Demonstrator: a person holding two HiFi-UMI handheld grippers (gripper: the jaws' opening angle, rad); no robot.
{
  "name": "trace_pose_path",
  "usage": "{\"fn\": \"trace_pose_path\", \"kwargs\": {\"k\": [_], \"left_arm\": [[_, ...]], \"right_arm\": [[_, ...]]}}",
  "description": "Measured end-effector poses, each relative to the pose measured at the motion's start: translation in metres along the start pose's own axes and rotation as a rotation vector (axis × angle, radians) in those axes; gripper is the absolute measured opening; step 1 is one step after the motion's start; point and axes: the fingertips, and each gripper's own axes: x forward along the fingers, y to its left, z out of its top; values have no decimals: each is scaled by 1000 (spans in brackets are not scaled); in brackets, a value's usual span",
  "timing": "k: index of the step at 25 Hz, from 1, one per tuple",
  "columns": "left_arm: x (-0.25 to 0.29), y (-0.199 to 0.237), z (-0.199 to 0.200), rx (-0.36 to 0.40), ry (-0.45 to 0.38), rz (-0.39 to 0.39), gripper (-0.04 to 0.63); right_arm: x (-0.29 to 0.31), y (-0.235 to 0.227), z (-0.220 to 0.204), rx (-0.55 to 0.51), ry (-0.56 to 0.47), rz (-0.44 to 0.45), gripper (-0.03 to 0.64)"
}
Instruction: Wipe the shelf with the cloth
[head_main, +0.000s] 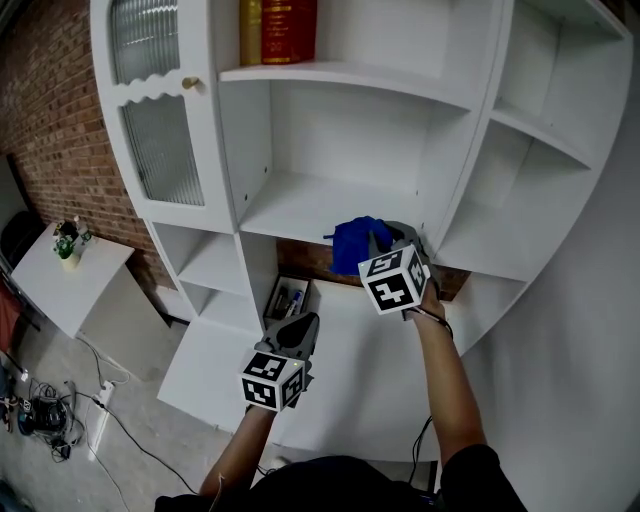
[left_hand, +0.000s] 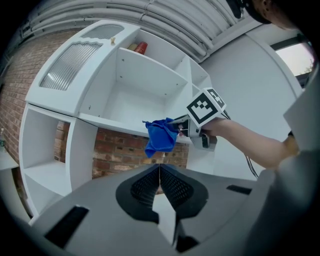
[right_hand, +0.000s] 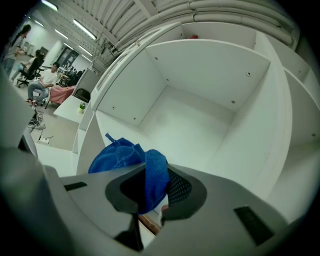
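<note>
The cloth (head_main: 356, 242) hangs bunched, clenched in the fingers of the right gripper (right_hand: 150, 186) at the front edge of the shelf (head_main: 300, 205), whose bare board lies straight ahead, while the left gripper (left_hand: 160, 172), fingers closed on nothing, sits below the shelf, farther off.

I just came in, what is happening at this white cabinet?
A person holds a gripper in each hand. The right gripper is shut on a blue cloth at the front edge of the middle shelf. The left gripper is shut and empty, held lower, away from the shelf.
</note>
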Motion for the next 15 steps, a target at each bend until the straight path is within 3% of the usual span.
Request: {"fn": "trace_pose_path", "kwargs": {"k": [15], "left_arm": [[18,-36,-2,19,7,7,17]], "right_arm": [[-26,-17,-24,60,-44,25,80]]}}
